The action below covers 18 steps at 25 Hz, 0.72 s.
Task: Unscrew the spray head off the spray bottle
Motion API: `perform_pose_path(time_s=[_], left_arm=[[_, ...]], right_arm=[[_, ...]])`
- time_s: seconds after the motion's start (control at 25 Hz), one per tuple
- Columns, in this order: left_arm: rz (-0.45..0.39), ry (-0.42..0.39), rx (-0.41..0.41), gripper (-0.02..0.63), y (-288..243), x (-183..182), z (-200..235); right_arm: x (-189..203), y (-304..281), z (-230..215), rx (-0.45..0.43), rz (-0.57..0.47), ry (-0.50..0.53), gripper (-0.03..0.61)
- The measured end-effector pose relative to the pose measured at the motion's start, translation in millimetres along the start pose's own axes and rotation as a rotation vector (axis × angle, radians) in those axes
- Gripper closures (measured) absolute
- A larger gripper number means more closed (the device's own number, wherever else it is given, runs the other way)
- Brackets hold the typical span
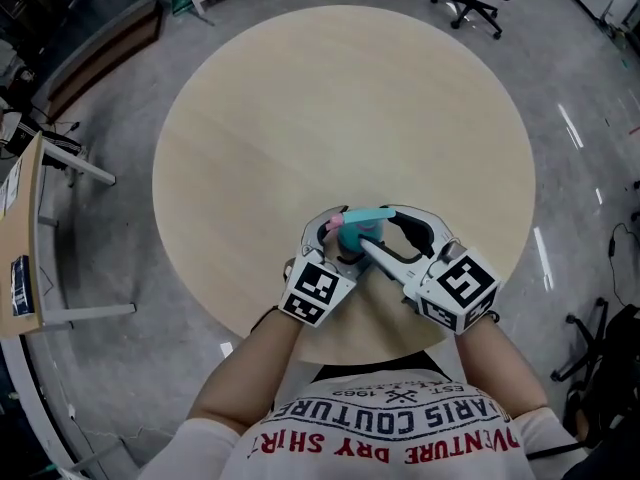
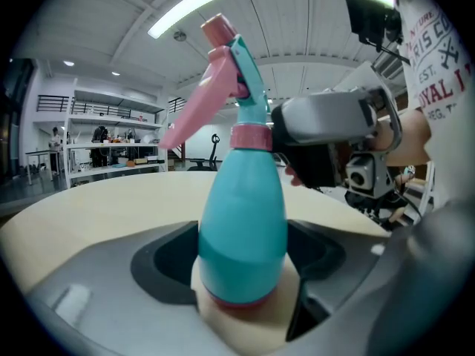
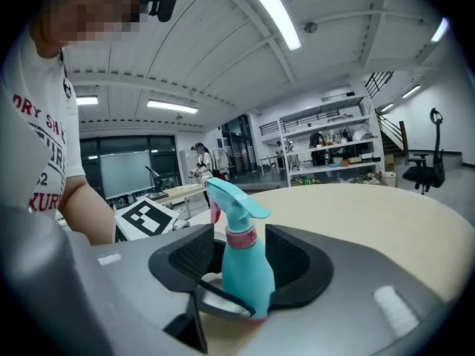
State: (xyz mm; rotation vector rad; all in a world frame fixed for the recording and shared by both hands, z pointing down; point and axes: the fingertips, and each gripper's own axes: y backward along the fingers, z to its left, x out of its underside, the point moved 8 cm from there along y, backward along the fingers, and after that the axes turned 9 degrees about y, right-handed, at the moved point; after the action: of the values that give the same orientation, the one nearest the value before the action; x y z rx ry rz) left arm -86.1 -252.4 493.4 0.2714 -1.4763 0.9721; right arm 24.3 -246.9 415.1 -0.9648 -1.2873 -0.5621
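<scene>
Shows a teal plastic spray bottle (image 1: 358, 230) (image 2: 241, 228) (image 3: 246, 273) with a bulbous body, a pink base ring, a pink screw collar (image 2: 251, 136), a pink trigger (image 2: 197, 117) and a teal spray head (image 2: 249, 76) tipped by a pink nozzle. Stands on the round pale wooden counter (image 1: 300, 118), close to its 6 o'clock edge. Sits clamped low on the body between the left tongs (image 1: 338, 236), pads pressed to both flanks. Carries the right tongs (image 1: 380, 230) higher up, narrowed onto collar and shoulder, one dark pad against the collar in the left gripper view.

Hides most of its body from the head view beneath its own head and both tongs. Loses the right tongs' far jaw behind the neck in the left gripper view, and its base behind a dark curved jaw edge in the right gripper view.

Runs vertical along its long axis, end-on to the head camera. Aims the nozzle toward 9 o'clock in the head view, blunt rear of the head toward 3 o'clock.
</scene>
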Motion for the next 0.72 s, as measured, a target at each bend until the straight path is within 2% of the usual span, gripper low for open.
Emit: perform_pose_path(time_s=[0.12,0.24,0.4,0.52,0.72], left_arm=[[-0.008,0.007,-0.017,0.253,1,-1,0],[-0.023,0.025,-0.054,0.253,1,-1,1],[-0.028,0.046,-0.1,0.253,-1,-2,1],[-0.033,0.053,-0.11,0.253,-2,-1,0],[-0.031,0.038,-0.067,0.255,-6,-3,1]], right_arm=[[-1,-10,2,0.027,0.003,0.045,0.377],[-2,-14,2,0.069,-0.003,0.075,0.433],[-2,-16,2,0.091,-0.006,0.107,0.434],[-1,-16,0,0.078,-0.014,0.099,0.44],[0,-12,-8,0.019,-0.028,0.095,0.445]])
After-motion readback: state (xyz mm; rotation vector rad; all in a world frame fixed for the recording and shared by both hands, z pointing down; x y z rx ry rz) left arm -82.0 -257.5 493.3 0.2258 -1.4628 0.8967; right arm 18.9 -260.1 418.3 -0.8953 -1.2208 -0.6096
